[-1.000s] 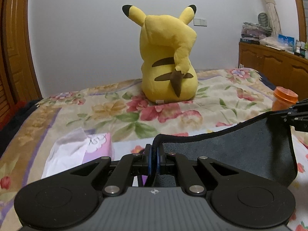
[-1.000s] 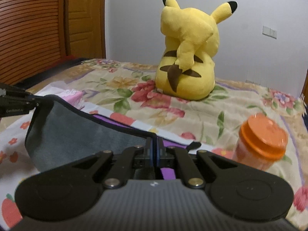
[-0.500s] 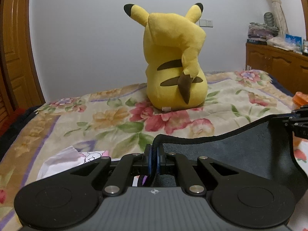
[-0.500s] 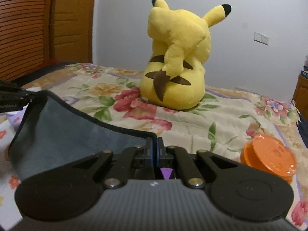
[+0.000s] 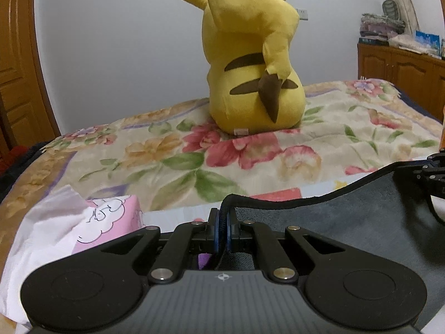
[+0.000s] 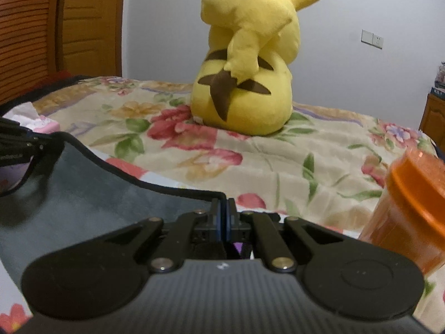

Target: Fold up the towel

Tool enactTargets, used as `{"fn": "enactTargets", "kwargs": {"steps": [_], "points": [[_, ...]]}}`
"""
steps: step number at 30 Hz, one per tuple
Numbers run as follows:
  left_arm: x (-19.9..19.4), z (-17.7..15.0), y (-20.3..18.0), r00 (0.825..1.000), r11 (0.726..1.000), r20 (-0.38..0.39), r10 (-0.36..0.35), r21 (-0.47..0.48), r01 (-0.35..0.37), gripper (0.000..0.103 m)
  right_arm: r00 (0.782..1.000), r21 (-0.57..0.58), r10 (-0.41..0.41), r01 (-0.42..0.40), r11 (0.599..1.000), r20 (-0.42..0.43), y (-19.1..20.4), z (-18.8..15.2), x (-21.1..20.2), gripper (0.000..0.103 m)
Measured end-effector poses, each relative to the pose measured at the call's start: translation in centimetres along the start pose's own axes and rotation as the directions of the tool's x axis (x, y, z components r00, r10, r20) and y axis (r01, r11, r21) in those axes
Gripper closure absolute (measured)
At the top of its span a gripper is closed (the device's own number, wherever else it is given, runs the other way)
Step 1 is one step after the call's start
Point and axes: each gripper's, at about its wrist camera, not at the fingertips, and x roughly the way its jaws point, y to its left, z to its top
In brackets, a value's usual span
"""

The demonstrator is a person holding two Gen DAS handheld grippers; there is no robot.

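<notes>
A dark grey towel (image 5: pixel 347 222) with a black hem hangs stretched between my two grippers above the flowered bed. My left gripper (image 5: pixel 221 217) is shut on the towel's left corner. My right gripper (image 6: pixel 223 208) is shut on the towel's (image 6: pixel 97 194) right corner. The right gripper also shows at the right edge of the left wrist view (image 5: pixel 434 172), and the left gripper at the left edge of the right wrist view (image 6: pixel 19 144). The towel's lower part is hidden behind the gripper bodies.
A yellow Pikachu plush (image 5: pixel 250 66) sits on the flowered bedspread (image 5: pixel 167 153) ahead. A pink tissue pack (image 5: pixel 83 222) lies at the left. An orange lidded jar (image 6: pixel 411 208) stands close at the right. A wooden cabinet (image 5: pixel 403 64) and wooden doors (image 6: pixel 55 27) flank the bed.
Both grippers, still holding the towel, have moved forward toward the plush and lower. The jar now looms close beside the right gripper, and the tissue pack is nearer the left.
</notes>
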Motion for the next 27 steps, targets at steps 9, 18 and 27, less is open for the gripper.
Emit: {"fn": "enactTargets", "kwargs": {"steps": [9, 18, 27], "points": [[0.3, -0.3, -0.3, 1.000, 1.000, -0.014, -0.007, 0.015, 0.007, 0.093, 1.000, 0.009, -0.017, 0.018, 1.000, -0.023, 0.0, -0.5, 0.6, 0.096], [-2.2, -0.4, -0.8, 0.999, 0.999, -0.026, -0.035, 0.004, 0.035, 0.067, 0.999, 0.012, -0.021, 0.022, 1.000, -0.035, 0.5, -0.9, -1.7, 0.067], [-5.0, -1.4, -1.9, 0.996, 0.998, -0.063, -0.063, -0.012, 0.062, 0.052, 0.999, 0.044, 0.019, -0.017, 0.999, -0.046, 1.7, -2.2, -6.4, 0.055]]}}
